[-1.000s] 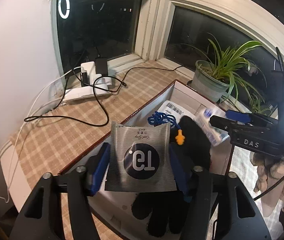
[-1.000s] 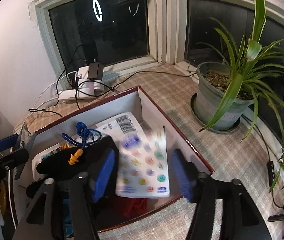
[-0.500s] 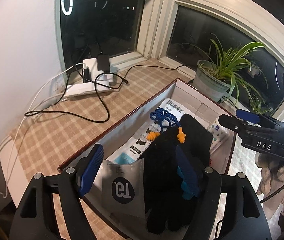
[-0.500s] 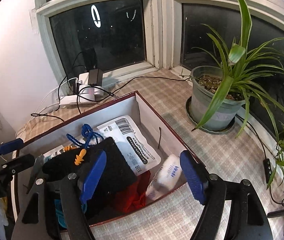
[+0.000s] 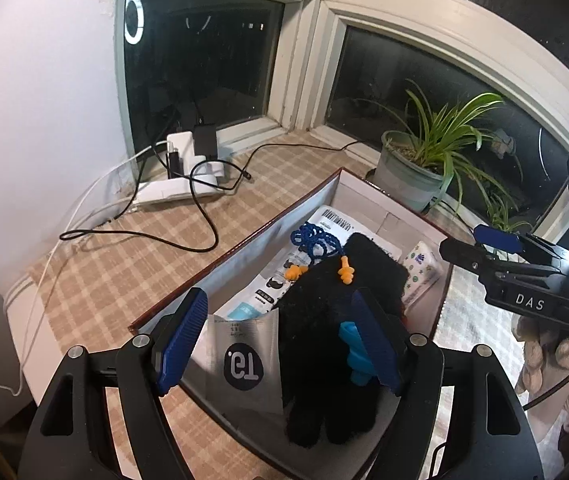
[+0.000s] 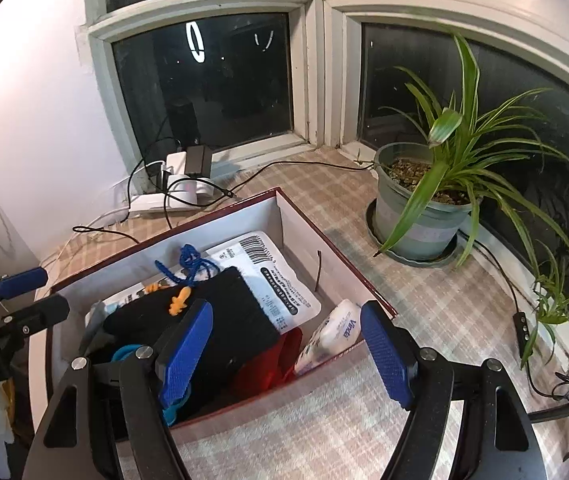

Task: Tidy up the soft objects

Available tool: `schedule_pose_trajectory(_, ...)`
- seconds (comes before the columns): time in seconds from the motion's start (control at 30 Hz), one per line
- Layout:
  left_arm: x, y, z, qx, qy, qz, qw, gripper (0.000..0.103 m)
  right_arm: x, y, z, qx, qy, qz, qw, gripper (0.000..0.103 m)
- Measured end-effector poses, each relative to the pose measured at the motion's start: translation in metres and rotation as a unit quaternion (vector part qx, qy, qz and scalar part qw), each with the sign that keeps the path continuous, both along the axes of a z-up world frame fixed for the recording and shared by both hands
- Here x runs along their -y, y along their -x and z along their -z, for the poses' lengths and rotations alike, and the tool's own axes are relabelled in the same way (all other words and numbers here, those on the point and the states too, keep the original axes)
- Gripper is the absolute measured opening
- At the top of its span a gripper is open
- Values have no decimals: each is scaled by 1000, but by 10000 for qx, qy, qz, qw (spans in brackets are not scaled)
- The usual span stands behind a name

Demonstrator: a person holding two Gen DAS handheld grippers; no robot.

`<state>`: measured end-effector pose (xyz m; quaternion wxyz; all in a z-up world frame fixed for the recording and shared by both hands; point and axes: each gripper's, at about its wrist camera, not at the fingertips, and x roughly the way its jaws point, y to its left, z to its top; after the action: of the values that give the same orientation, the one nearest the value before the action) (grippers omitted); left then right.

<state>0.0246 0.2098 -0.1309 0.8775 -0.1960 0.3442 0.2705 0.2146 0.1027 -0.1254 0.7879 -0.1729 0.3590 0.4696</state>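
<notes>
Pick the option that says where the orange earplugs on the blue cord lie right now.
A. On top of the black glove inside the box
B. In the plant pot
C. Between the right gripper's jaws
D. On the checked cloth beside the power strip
A: the orange earplugs rest on the black glove inside the box, with their blue cord bunched just behind.

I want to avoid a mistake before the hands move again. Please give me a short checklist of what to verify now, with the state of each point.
1. Left gripper open and holding nothing: ok.
2. Right gripper open and holding nothing: ok.
3. Silver pouch inside the box: ok, it leans on the near wall.
4. Tissue pack inside the box: ok, it leans on the side wall.
5. Black glove fully inside: cannot tell, its fingers reach the near edge.
6. More soft objects left outside the box: cannot tell.
</notes>
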Motion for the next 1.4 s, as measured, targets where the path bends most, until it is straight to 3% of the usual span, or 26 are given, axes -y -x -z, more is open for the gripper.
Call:
schedule_pose_trajectory(0.53, 51, 54, -45, 364, -111, 278, 9989, 74, 67, 75, -42, 296, -301, 11, 9991, 73)
schedule_pose_trajectory(0.87, 89, 94, -70, 505, -274, 297, 9979, 74, 121, 124, -67, 505, -576, 203, 9969, 79)
schedule_pose_trajectory(1.4, 122, 132, -84, 663, -405, 205, 9968, 74, 171, 177, -70, 870, -548, 356, 9941, 84)
